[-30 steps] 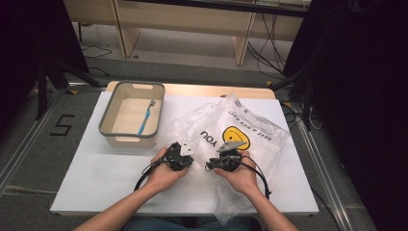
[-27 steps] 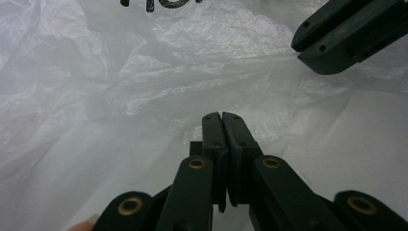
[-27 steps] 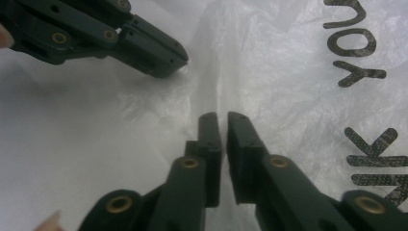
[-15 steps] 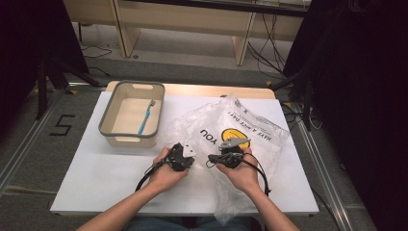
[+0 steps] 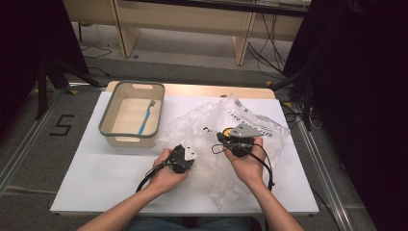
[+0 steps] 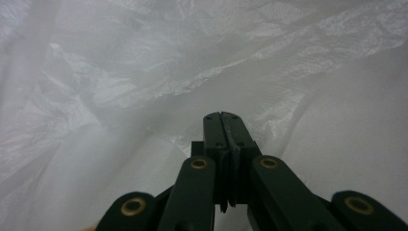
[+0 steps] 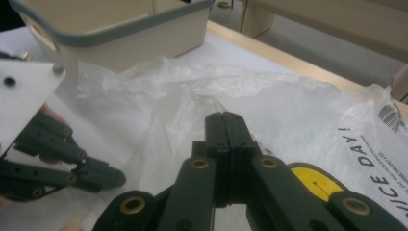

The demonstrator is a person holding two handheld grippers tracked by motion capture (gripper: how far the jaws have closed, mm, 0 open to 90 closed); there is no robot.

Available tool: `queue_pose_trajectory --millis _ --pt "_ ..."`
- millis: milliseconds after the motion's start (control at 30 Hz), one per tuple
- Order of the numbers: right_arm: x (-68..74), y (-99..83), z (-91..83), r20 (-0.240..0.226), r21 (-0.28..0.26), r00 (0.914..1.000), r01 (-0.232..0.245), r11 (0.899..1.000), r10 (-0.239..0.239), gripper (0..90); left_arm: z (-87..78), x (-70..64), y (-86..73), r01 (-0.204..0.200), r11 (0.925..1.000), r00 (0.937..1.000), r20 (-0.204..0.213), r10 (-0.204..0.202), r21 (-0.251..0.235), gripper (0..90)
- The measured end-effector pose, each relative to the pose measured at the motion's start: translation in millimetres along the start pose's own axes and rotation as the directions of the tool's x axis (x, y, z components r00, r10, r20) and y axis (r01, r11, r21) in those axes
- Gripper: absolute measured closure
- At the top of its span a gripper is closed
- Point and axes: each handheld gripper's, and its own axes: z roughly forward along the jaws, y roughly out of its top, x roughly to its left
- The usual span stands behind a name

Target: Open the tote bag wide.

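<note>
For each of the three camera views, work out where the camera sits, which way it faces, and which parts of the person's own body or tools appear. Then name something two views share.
High view: above the person's side, looking forward and down on the white table; both forearms, left claw, right claw.
Left gripper view: rides the left claw, facing the crinkled clear plastic bag; jaws closed.
Right gripper view: rides the right claw, looking over the bag toward the beige grey-rimmed tub; the left claw shows too.
Shared: the bag, in all views.

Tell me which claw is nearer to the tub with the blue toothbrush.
Left. The left claw sits just below the tub's near right corner; the right claw is farther right, over the plastic bag.
</note>
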Motion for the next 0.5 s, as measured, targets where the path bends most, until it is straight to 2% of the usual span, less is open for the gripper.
queue_pose_trajectory --millis 100,167,233,333,400,500 --pt "-0.4 4.0 -1.1 0.004 -0.015 0.9999 -0.015 1.0 0.015 90.0 -5.7 -1.7 7.1 0.008 0.9963 0.9999 -0.006 -0.009 -0.085 86.4" --pt "-0.6 4.7 -0.5 -0.003 -0.021 0.9996 -0.029 0.999 0.029 90.0 -7.4 -4.7 14.2 0.028 0.9878 0.9996 0.0 -0.029 -0.153 83.6" --pt "0.3 3.9 0.6 -0.004 -0.015 0.9991 -0.043 0.999 0.043 90.0 -5.7 -9.6 20.9 0.021 0.9811 0.9998 0.002 -0.021 -0.192 81.9" --pt "2.3 3.4 0.8 -0.011 -0.008 0.998 -0.063 0.998 0.063 90.0 1.4 -15.0 27.4 -0.006 0.9758 1.0 -0.008 0.004 -0.219 79.2" --pt "2.7 3.2 0.0 -0.019 -0.011 0.9968 -0.078 0.997 0.078 90.0 6.5 -16.1 29.3 0.001 0.9713 0.9998 -0.017 -0.005 -0.238 79.0" --pt "2.5 2.3 -0.3 -0.028 -0.009 0.9946 -0.1 0.995 0.1 90.0 13.8 -14.7 30.0 0.015 0.9721 0.9997 -0.017 -0.019 -0.234 79.8"
